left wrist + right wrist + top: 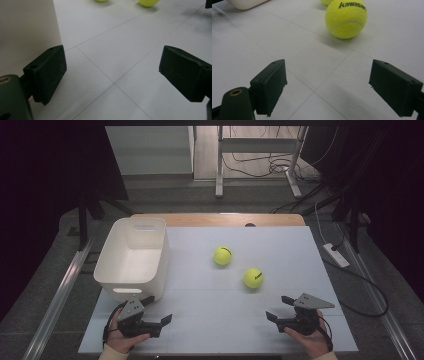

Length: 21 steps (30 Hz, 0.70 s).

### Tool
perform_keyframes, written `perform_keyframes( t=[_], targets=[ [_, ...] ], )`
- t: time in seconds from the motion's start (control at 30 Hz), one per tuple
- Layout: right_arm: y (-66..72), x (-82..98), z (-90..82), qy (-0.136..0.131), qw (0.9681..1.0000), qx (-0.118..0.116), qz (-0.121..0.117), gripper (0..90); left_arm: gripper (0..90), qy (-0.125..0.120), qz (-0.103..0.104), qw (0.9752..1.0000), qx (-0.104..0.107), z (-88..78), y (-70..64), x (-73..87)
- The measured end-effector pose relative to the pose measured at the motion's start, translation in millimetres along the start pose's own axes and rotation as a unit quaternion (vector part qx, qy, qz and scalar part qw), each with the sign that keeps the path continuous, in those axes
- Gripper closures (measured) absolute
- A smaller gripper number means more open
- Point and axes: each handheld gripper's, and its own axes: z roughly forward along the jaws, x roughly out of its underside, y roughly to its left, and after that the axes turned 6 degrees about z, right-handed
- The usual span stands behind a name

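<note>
Tennis balls right of centre on the counter (210, 320), nearer ball (253, 278), farther ball (223, 255), left hand-held gripper (159, 309) lower left and right hand-held gripper (279, 307) lower right, both gaping and holding nothing, white bin (112, 252) upper left, nothing visible inside

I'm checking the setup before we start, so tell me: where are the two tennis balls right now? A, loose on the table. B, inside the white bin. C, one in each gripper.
A: both tennis balls lie on the table, outside the white bin; both grippers are empty.
</note>
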Motion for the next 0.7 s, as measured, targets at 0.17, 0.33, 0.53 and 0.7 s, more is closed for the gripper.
perform_keyframes(
  t=[0.17, 0.33, 0.53, 0.7],
  targets=[
    [-0.4, 0.8, -0.3, 0.000, 1.0000, -0.001, 0.002, 14.0, 8.5, -0.001, 0.000, 1.0000, 0.001, -0.2, -0.3, -0.6],
    [-0.5, 0.8, -0.9, 0.001, 1.0000, -0.001, 0.002, 14.0, 8.5, -0.002, 0.001, 1.0000, 0.001, -0.1, -1.3, -1.5],
    [-0.9, 0.6, -1.2, 0.000, 1.0000, 0.000, 0.001, 14.0, 8.5, -0.001, 0.002, 1.0000, 0.001, -0.1, -2.2, -1.7],
    [-0.7, 0.3, -0.5, 0.001, 1.0000, -0.002, 0.001, 14.0, 8.5, -0.002, -0.001, 1.0000, -0.001, -1.8, -1.7, -1.3]
  ],
)
